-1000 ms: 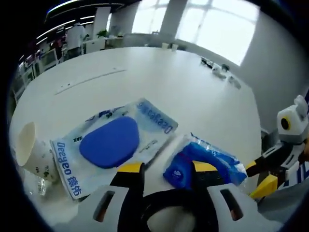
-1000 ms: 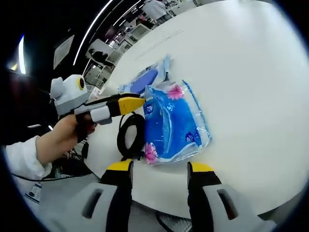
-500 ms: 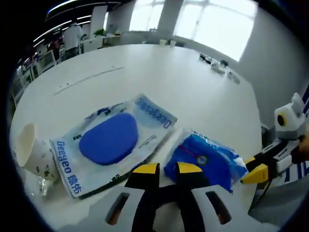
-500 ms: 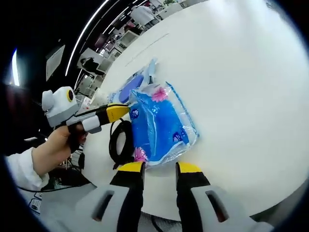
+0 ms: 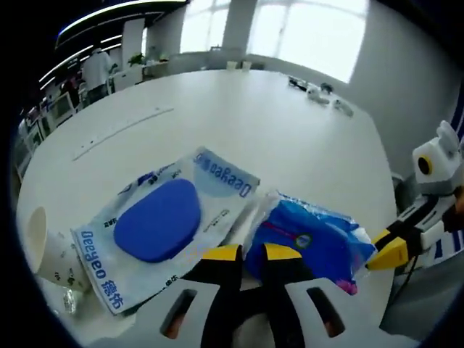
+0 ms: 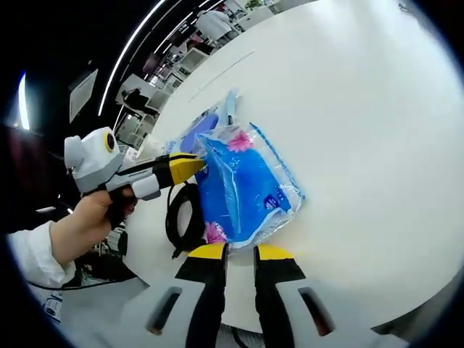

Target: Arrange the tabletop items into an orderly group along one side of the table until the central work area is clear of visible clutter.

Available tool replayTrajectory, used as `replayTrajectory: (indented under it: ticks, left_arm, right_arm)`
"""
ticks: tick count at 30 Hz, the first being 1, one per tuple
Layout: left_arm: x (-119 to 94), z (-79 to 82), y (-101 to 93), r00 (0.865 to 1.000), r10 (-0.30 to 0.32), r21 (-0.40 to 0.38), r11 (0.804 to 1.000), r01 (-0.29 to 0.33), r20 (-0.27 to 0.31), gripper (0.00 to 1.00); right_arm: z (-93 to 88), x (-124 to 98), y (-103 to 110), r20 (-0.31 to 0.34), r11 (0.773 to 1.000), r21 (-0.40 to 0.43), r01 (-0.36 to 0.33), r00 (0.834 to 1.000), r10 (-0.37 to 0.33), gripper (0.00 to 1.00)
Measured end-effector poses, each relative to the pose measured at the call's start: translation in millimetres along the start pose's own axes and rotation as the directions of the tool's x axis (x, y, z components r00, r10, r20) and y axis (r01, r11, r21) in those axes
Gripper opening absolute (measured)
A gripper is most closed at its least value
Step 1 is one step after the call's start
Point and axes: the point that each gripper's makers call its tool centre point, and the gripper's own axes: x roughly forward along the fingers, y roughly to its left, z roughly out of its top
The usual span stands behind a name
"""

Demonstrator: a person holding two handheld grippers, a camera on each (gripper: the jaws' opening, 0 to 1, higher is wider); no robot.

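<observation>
A blue tissue pack (image 5: 312, 239) in clear wrap with pink flowers lies near the table's edge, also seen as the blue pack (image 6: 243, 192). My left gripper (image 5: 251, 252) is shut on its near edge; in the right gripper view the left gripper (image 6: 190, 167) reaches in from the left, held by a hand. My right gripper (image 6: 241, 251) is shut on the pack's opposite edge and enters the left gripper view as the right gripper (image 5: 388, 250). A flat Deeyeo pack (image 5: 163, 221) with a blue oval lies beside it. A paper cup (image 5: 43, 246) lies on its side further left.
A black cable coil (image 6: 181, 217) lies on the table under the left gripper. The white table (image 5: 239, 116) stretches away bare, with small items (image 5: 319, 90) at its far rim. The table edge (image 6: 341, 290) runs just behind my right gripper. Desks and a person stand in the background.
Both grippers went from open to shut on opposite edges of the blue pack. The left gripper edged forward and the pack's edge near it has lifted slightly.
</observation>
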Motion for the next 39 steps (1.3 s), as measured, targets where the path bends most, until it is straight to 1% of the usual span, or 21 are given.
replayTrajectory:
  ticks: [2,3,4,5,7,9,11,14,15,16,19,22,29,33,34,35,39]
  left_arm:
    - [2,0.8,0.7,1.0,0.0,0.006,1.0,0.0,0.003,0.05]
    - [2,1.2,0.9,1.0,0.004,0.007,1.0,-0.004,0.005,0.01]
    - [2,1.3,1.6,1.0,0.008,0.012,1.0,-0.008,0.005,0.0]
    - [2,2.6,-0.5,1.0,0.0,0.0,1.0,0.0,0.013,0.0]
    - [1,4.9,-2.3,1.0,-0.004,0.001,1.0,0.004,0.021,0.0]
    - [-1,6.9,-4.6,1.0,-0.009,-0.005,1.0,0.009,0.029,0.0]
    - [-3,7.9,-5.5,0.999,-0.015,-0.018,1.0,0.016,0.032,0.0]
    - [-7,10.3,-7.7,0.999,-0.028,-0.051,0.998,0.03,0.038,0.0]
    - [-8,10.9,-8.0,0.999,-0.03,-0.053,0.998,0.032,0.04,0.0]
    - [-9,12.4,-9.2,0.998,-0.032,-0.056,0.998,0.034,0.045,0.0]
    - [-11,17.0,-12.9,0.997,-0.037,-0.078,0.996,0.042,0.065,0.0]
    - [-11,19.0,-15.3,0.996,-0.041,-0.084,0.995,0.047,0.074,0.0]
    - [-14,23.5,-22.6,0.995,-0.044,-0.101,0.993,0.053,0.093,0.0]
    - [-15,27.0,-29.0,0.994,-0.042,-0.137,0.989,0.057,0.105,0.0]
    - [-14,26.9,-31.0,0.994,-0.04,-0.162,0.985,0.056,0.101,0.0]
    - [-13,27.4,-32.0,0.994,-0.036,-0.172,0.984,0.053,0.103,0.0]
    - [-10,31.3,-41.2,0.993,-0.033,-0.171,0.984,0.052,0.113,0.0]
  right_arm:
    - [0.8,-1,-2,0.006,1.0,0.003,0.004,1.0,-0.004,0.07]
    - [1.4,-2,-3,0.009,1.0,0.005,0.008,1.0,-0.008,0.05]
    - [2.4,-3,-4,0.014,1.0,0.005,0.01,1.0,-0.01,0.03]
    - [4.6,-4,-4,0.022,1.0,0.007,0.01,1.0,-0.01,0.02]
    - [6.5,-5,-6,0.026,1.0,-0.002,0.017,1.0,-0.017,0.0]
    - [10.1,-6,-11,0.037,0.999,-0.019,0.04,0.999,-0.039,0.0]
    - [12.0,-8,-13,0.044,0.999,-0.018,0.046,0.998,-0.045,0.0]
    - [20.4,-13,-20,0.085,0.998,0.008,0.066,0.994,-0.066,0.0]
    - [21.8,-14,-20,0.092,0.998,0.016,0.068,0.993,-0.07,0.0]
    - [25.6,-17,-21,0.113,0.997,0.036,0.07,0.991,-0.073,0.0]
    - [30.4,-23,-22,0.132,0.997,0.024,0.077,0.988,-0.08,0.0]
    - [35.2,-27,-24,0.144,0.996,0.028,0.081,0.986,-0.084,0.0]
    - [54.6,-41,-28,0.193,0.994,-0.006,0.105,0.976,-0.102,0.0]
    - [68.4,-50,-33,0.214,0.991,-0.024,0.128,0.969,-0.12,0.0]
    - [71.8,-52,-35,0.22,0.99,-0.033,0.136,0.967,-0.126,0.0]
    - [74.8,-54,-36,0.224,0.989,-0.044,0.143,0.966,-0.13,0.0]
    - [89.5,-61,-42,0.234,0.981,-0.087,0.173,0.961,-0.148,0.0]
